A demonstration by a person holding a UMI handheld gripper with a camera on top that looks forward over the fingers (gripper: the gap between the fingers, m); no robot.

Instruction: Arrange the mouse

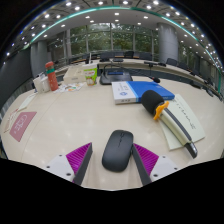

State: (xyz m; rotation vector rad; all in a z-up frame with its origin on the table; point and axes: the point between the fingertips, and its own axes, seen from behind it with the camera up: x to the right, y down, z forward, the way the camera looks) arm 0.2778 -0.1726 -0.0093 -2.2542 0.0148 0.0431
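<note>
A black computer mouse (117, 149) lies on the beige table (70, 115), between my two fingers. My gripper (113, 160) is open: the purple pads (78, 156) stand to either side of the mouse with a small gap at each side. The mouse rests on the table on its own, with its front end pointing away from me.
Just beyond the mouse to the right lie a black and yellow tool (168, 115), white papers (190, 125) and a blue and white book (135, 92). A pink card (20, 124) lies at the left. A red bottle (51, 76) and boxes (82, 73) stand at the back.
</note>
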